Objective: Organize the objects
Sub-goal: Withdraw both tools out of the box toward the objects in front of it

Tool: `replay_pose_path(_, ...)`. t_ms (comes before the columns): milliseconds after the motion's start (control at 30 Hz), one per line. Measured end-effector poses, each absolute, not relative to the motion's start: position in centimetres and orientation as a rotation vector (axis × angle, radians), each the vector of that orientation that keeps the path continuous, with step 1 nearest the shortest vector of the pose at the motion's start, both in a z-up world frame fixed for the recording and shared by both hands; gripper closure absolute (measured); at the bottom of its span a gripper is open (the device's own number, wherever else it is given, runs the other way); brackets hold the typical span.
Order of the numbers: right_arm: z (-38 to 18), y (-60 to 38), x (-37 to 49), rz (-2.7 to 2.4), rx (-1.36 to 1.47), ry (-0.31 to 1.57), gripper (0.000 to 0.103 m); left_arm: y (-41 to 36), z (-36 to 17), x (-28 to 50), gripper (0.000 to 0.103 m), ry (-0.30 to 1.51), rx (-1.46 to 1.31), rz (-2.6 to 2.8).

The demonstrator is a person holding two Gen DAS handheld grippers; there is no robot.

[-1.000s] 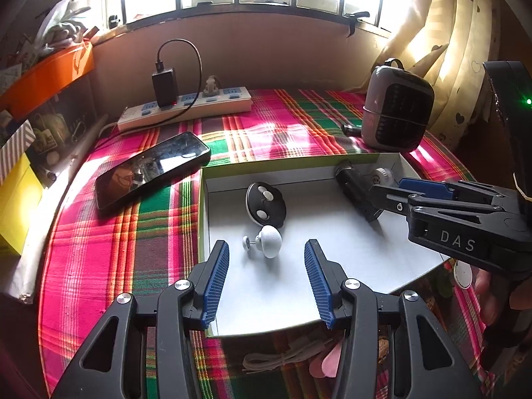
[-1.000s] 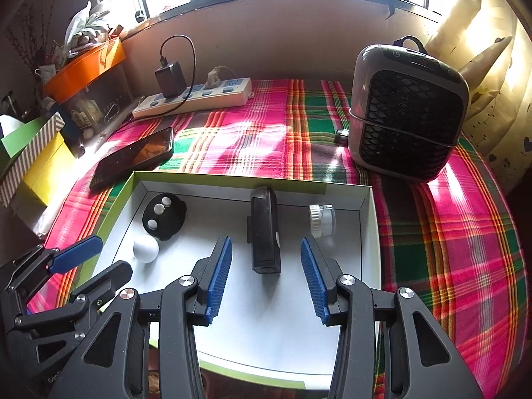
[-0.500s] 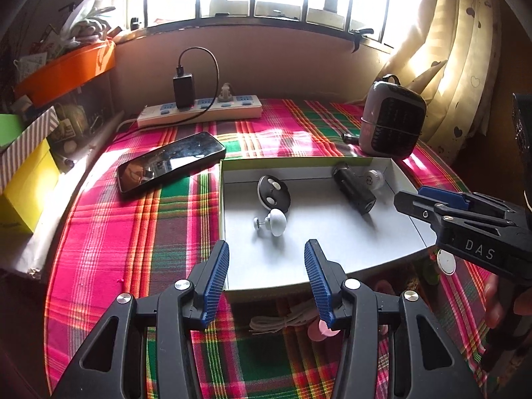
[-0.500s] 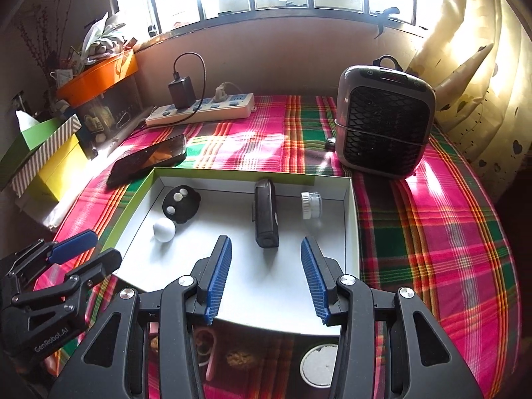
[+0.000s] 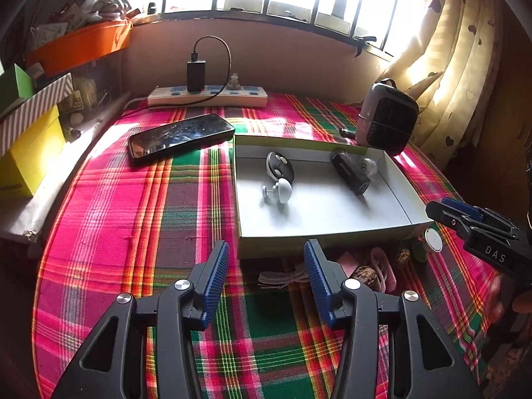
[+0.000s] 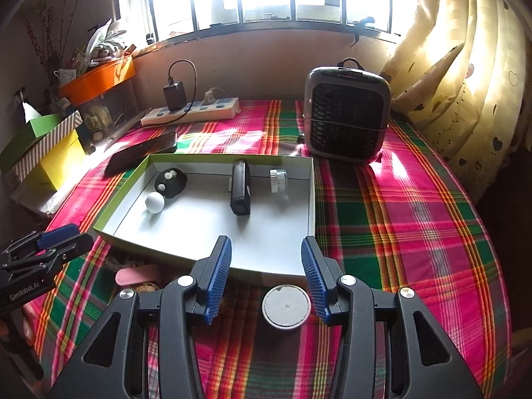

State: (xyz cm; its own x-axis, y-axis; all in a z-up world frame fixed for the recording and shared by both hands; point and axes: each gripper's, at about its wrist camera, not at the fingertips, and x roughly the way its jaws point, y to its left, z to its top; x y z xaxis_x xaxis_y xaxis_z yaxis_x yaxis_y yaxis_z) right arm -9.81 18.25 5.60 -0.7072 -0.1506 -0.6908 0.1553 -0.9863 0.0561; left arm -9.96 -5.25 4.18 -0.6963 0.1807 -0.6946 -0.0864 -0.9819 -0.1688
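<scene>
A: Both claws over the plaid bench [image 5: 109, 199], window behind. What's the left claw [image 5: 266, 281] doing?

B: Jaws apart, nothing between the blue pads. It hangs above the cloth just short of the box [image 5: 319, 236], with a white cord [image 5: 282, 277] lying under its tip.

A: And the right claw [image 6: 266, 277]?

B: Also parted and empty-handed. A round grey disc [image 6: 286, 306] lies on the cloth below the gap between its fingers, untouched as far as can be seen.

A: Where are the task's things?

B: Four sit inside the white box with the green rim: a black oval remote [image 6: 170, 182] at the far left corner, a white knob [image 6: 155, 202] just in front of it, a black bar-shaped gadget [image 6: 240, 188] in the middle, and a small clear jar [image 6: 278, 180] on its side to the right, near the far wall.

A: Anything still outside?

B: A cluster in front of the box's near wall: the cord, a pink piece [image 6: 136, 274], a couple of brown lumps too shaded to name, and the disc.

A: Around the box?

B: A phone [image 5: 181, 134] lies face up to its left, a power strip [image 5: 207, 96] with a charger runs along the wall, and a small heater [image 6: 347, 114] stands beyond the box's far right corner. Yellow and striped cartons [image 5: 33, 139] are stacked at the left edge
</scene>
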Motion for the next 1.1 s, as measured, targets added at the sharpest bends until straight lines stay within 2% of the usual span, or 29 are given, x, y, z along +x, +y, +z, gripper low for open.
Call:
replay_pose_path(267, 4.9, 19.3, -8.4, -2.773, 1.127, 0.013, 0.057, -5.2, 3.0, -9.0, 0.057, -0.189, -1.158, 2.71)
replay_pose_path(367, 4.7, 19.4, -7.9, -2.773, 1.126, 0.029, 0.053, -5.2, 2.4, -9.0, 0.057, -0.179, -1.191, 2.696)
replay_pose_path(967, 1.8, 20.1, -8.0, -2.733, 1.231, 0.026, 0.052, -4.8, 0.7, -9.9, 0.057, -0.126, -1.257, 2.635)
replay_pose_path(1100, 1.4, 19.9, -8.3, -2.713, 1.247, 0.04, 0.046, -4.4, 0.7, -10.3, 0.056, -0.082, -1.253, 2.626)
